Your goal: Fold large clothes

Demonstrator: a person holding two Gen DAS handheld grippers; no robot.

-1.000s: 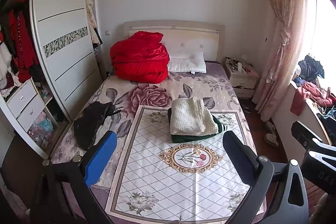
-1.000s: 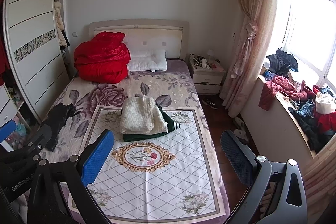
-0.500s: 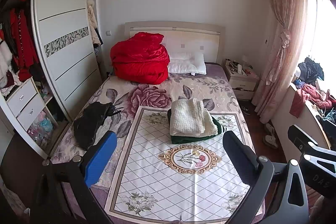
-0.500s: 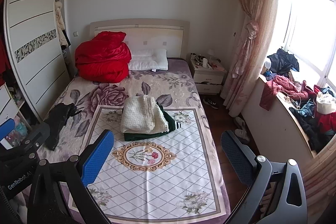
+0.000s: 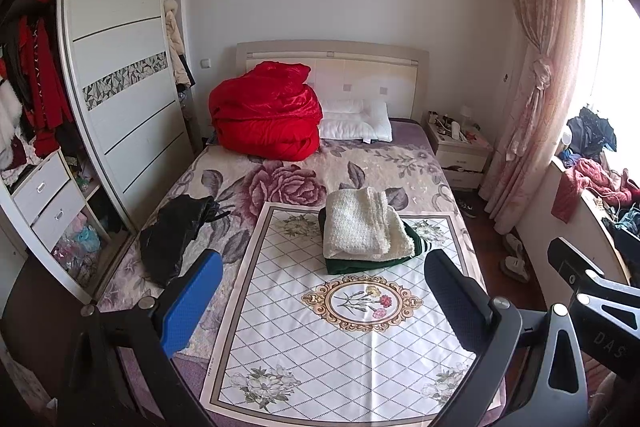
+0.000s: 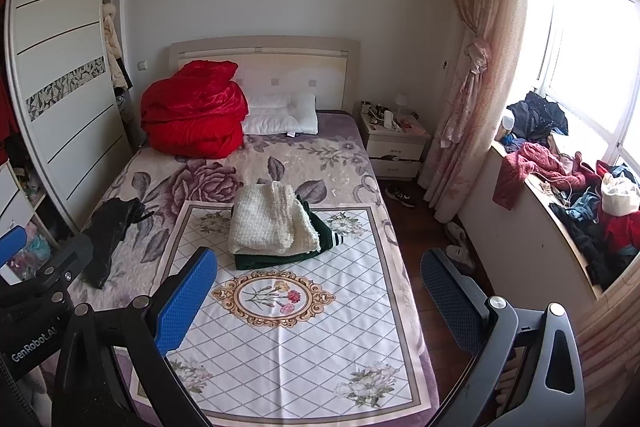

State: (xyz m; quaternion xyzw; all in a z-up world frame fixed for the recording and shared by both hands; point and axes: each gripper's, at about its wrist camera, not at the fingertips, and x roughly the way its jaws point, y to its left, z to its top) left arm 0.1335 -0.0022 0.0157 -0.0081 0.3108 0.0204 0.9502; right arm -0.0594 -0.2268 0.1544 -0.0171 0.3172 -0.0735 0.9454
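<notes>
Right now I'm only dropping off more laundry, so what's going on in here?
Someone holds two claws over the foot of the bed, folding clothes. The left claw and right claw are both open and holding nothing. On the patterned cloth sits a folded cream knit stacked on a folded dark green garment. A black garment lies crumpled near the wardrobe side, not yet folded. More clothes are heaped on the window ledge.
</notes>
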